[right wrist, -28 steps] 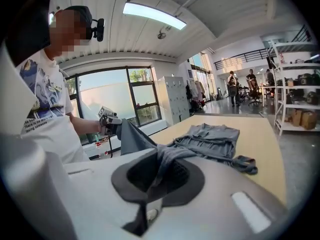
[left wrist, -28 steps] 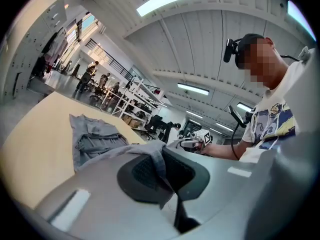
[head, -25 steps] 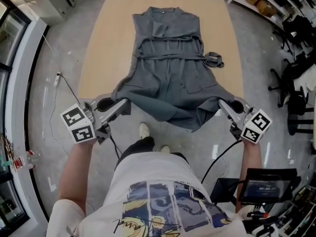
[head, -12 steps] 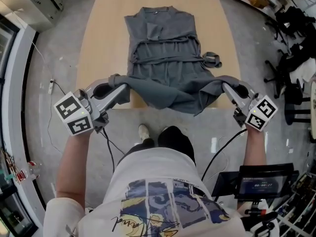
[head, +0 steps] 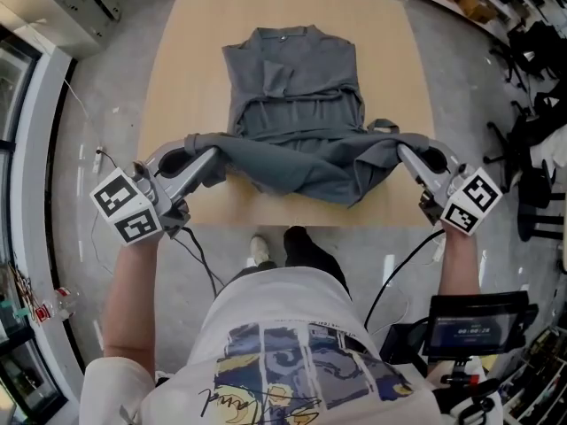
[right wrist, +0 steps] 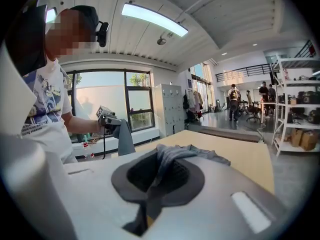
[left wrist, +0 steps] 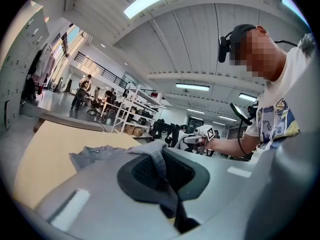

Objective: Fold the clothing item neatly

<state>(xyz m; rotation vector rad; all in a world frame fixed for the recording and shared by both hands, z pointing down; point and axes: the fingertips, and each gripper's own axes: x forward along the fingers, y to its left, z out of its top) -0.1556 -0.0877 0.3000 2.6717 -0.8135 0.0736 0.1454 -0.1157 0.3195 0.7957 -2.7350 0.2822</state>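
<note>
Limply, a creased grey dress [head: 297, 104] spans the tan table [head: 190, 42]; left gripper [head: 211, 155] and right gripper [head: 404, 151] clamp its bunched hem.

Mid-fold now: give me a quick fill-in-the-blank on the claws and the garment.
1. The left claw and the right claw are both ___ on the garment's lower edge.
2. The garment's colour is ___.
3. Its collar end lies flat on the tan ___.
Missing words: shut; grey; table.
</note>
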